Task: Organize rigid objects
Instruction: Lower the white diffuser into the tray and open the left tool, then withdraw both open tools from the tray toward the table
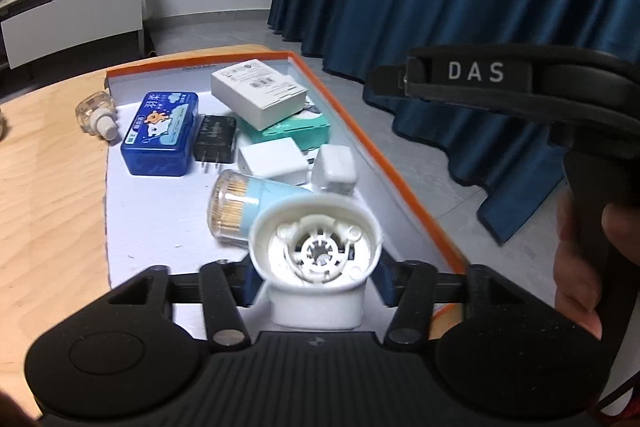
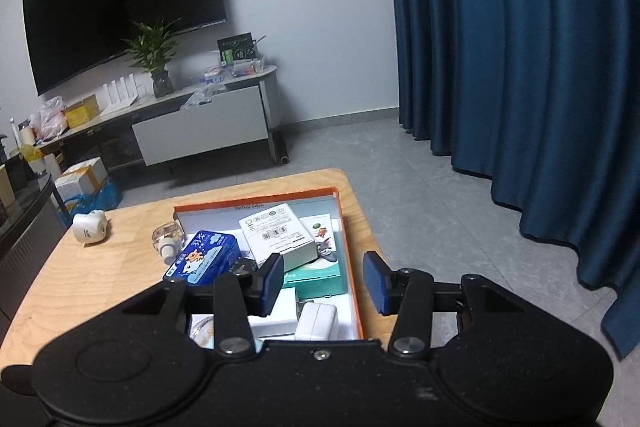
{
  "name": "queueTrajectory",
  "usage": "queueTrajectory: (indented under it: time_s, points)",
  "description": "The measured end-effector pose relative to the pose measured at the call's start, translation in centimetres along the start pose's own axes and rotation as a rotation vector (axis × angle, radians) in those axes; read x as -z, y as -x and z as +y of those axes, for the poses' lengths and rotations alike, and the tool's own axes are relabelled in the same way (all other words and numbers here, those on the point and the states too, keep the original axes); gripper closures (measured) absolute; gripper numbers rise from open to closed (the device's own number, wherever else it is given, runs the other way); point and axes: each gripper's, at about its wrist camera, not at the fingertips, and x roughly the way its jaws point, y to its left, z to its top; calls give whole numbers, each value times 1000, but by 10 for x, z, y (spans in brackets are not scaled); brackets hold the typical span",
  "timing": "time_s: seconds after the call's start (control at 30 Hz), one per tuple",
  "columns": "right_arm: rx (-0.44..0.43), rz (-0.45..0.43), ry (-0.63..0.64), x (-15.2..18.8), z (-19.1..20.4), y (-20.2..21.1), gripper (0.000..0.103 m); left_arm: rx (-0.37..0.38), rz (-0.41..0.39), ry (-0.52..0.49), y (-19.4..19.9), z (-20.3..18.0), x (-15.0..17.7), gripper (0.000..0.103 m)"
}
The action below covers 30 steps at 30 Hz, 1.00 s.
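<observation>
Blue curtains (image 2: 520,67) hang behind a wooden table (image 2: 92,267) where an orange-rimmed tray (image 1: 360,131) holds most of the clutter. My left gripper (image 1: 316,275) is clamped on a white plastic device (image 1: 316,251), its round open end facing the camera, held just over the tray's near end. Right behind it a toothpick jar (image 1: 236,207) lies on its side in the tray. Further in I see a blue tin (image 1: 162,133), a black plug (image 1: 214,141), two white chargers (image 1: 276,161), a teal box (image 1: 296,131) and a white box (image 1: 260,93) resting on top of it. A clear bottle (image 1: 96,117) lies on the table touching the tray's left edge. My right gripper (image 2: 324,285) hovers above the tray's right rim, spread wide with nothing between its blue pads (image 2: 374,281). A second white device (image 2: 90,227) sits well apart on the table's far left
</observation>
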Motion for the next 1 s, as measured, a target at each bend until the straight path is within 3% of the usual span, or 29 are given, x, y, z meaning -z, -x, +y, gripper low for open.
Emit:
queueTrajectory:
  time_s: [0.23,0.43,0.77,1.0]
  points:
    - [-26,-20,17,-1,13,10,34,-45,-56,38,20,12,-6,36]
    - [-75,-14,44,-1,36,13,26,-141,-105,90,46,40,-10,30]
    - [-187,21,125,2,94,4,25,-319,-137,190,85,104,-10,24]
    - [-256,48,171,5,128,-2,25,-398,-163,244,105,137,-7,21]
